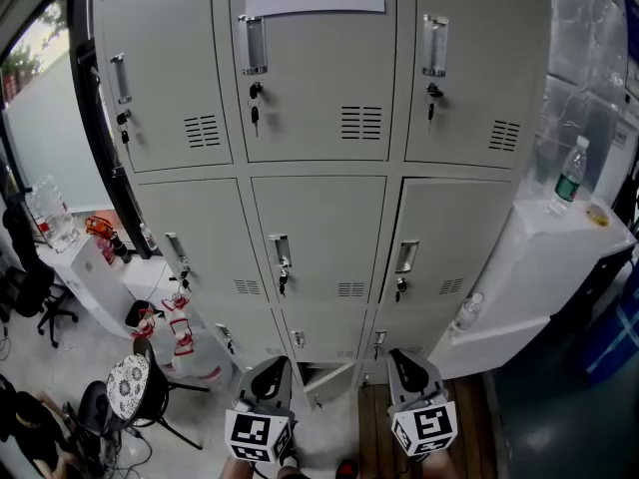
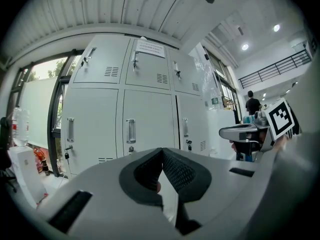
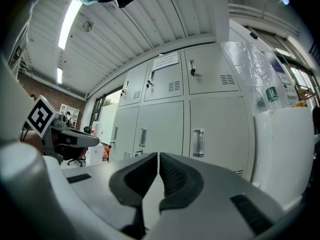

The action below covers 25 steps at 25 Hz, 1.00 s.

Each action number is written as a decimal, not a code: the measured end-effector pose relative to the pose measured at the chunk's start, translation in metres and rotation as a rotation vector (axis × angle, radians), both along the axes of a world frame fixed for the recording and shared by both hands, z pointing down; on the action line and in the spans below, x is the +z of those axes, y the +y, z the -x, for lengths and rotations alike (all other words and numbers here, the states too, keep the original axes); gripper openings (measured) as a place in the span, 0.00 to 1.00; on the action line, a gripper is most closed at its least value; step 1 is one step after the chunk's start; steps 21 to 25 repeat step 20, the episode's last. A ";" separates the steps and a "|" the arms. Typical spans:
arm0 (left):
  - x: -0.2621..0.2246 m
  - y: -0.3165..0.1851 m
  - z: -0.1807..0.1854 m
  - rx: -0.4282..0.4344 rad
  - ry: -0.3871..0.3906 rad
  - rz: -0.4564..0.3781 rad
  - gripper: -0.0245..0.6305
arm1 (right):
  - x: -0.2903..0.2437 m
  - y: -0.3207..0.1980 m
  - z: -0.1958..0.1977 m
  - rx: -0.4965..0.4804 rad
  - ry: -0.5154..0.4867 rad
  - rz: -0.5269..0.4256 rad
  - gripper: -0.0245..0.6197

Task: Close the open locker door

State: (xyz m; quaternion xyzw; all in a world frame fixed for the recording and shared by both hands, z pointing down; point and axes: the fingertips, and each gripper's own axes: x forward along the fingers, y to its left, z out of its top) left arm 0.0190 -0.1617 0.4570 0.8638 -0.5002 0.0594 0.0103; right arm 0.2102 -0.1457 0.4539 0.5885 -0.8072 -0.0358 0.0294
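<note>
The grey locker bank (image 1: 319, 218) fills the head view. In its bottom row the middle locker's door (image 1: 337, 379) stands ajar, swung out toward me with a dark gap beside it. My left gripper (image 1: 272, 367) is just left of that door and my right gripper (image 1: 403, 359) just right of it, both short of the lockers. The left gripper's (image 2: 162, 150) jaws meet at the tips with nothing held. The right gripper's (image 3: 157, 155) jaws are also shut and empty. In both gripper views the jaws hide the bottom row.
A white cabinet (image 1: 559, 257) with a water bottle (image 1: 571, 171) on top stands at the right of the lockers. At the left are a stool (image 1: 130, 387) and a white table (image 1: 75, 267) with bottles. Keys hang in several locks. A person (image 2: 252, 104) stands far off.
</note>
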 end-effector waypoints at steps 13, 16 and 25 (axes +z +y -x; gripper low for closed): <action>-0.002 -0.003 -0.002 0.010 0.002 -0.004 0.07 | -0.001 -0.003 0.000 0.007 -0.011 0.009 0.08; -0.001 -0.004 -0.003 0.010 0.003 -0.002 0.07 | -0.001 -0.004 0.000 0.005 -0.006 0.002 0.08; 0.000 -0.005 -0.005 0.011 0.004 -0.001 0.07 | -0.001 -0.006 -0.003 0.014 -0.006 0.004 0.08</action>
